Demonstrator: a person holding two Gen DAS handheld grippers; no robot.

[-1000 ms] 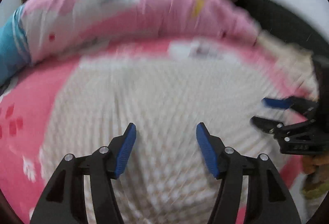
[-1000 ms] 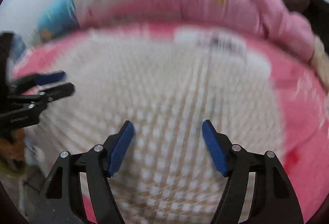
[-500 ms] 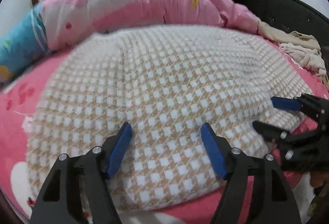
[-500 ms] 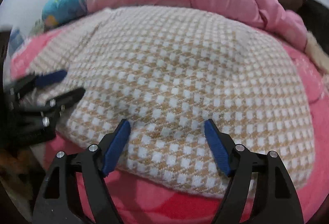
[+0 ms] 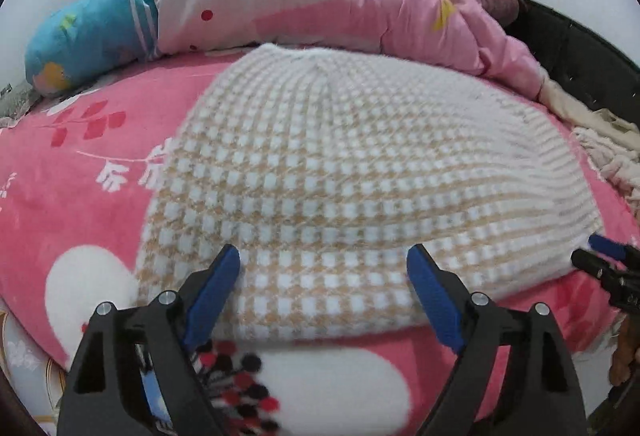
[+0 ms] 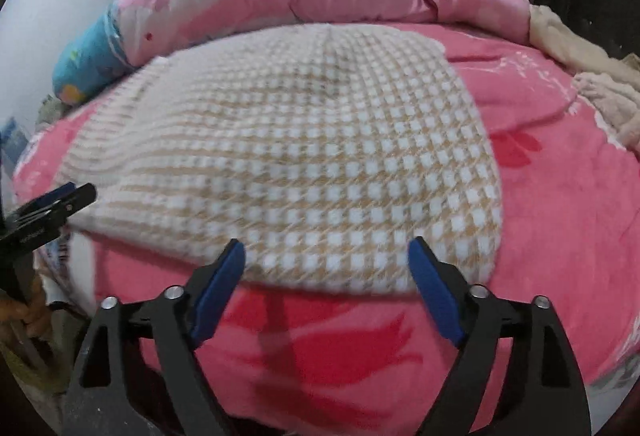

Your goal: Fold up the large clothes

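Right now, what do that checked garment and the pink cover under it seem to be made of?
The checked garment looks like thick, fuzzy knit, judging by its beige-and-white weave and hairy edges. The pink cover looks like soft matte plush fleece, though motion blur leaves that open.

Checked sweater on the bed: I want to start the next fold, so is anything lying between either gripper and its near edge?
Nothing visible. The sweater lies on the pink blanket; both grippers, left and right, hang open, empty, at its near edge.
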